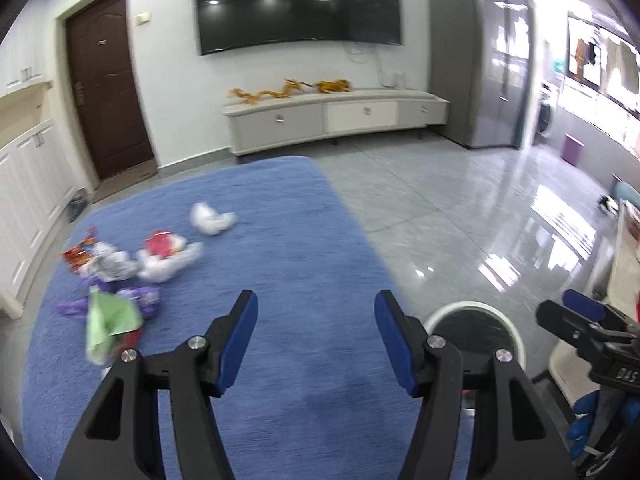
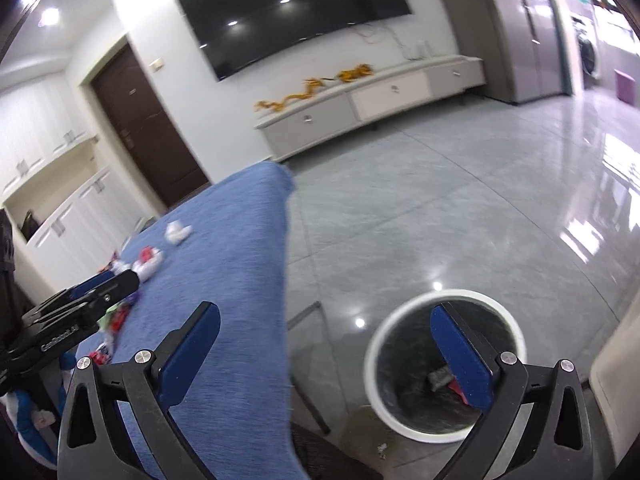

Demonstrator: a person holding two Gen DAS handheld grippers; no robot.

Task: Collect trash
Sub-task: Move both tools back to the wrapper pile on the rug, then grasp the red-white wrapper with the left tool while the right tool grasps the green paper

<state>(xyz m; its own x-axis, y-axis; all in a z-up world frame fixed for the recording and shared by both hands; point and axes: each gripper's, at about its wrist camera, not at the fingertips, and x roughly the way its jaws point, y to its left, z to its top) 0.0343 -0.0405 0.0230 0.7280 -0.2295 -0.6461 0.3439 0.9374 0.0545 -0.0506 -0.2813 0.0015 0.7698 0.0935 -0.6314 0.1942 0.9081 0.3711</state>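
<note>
Several pieces of trash lie on the blue cloth-covered table [image 1: 260,248]: a crumpled white tissue [image 1: 212,219], a white and pink wrapper [image 1: 166,258], a red and silver wrapper [image 1: 96,260], a purple wrapper [image 1: 136,298] and a green bag [image 1: 110,322]. My left gripper [image 1: 316,312] is open and empty above the cloth, right of the trash. My right gripper [image 2: 326,326] is open and empty, above the table's right edge and the white-rimmed trash bin [image 2: 444,364] on the floor. The bin [image 1: 474,330] holds some trash [image 2: 442,378].
The grey tiled floor [image 1: 440,208] stretches to a low TV cabinet [image 1: 336,116] under a wall TV [image 1: 298,2]. A brown door [image 1: 106,80] and white cupboards [image 1: 24,184] stand at the left. A cream furniture edge [image 2: 616,360] is right of the bin.
</note>
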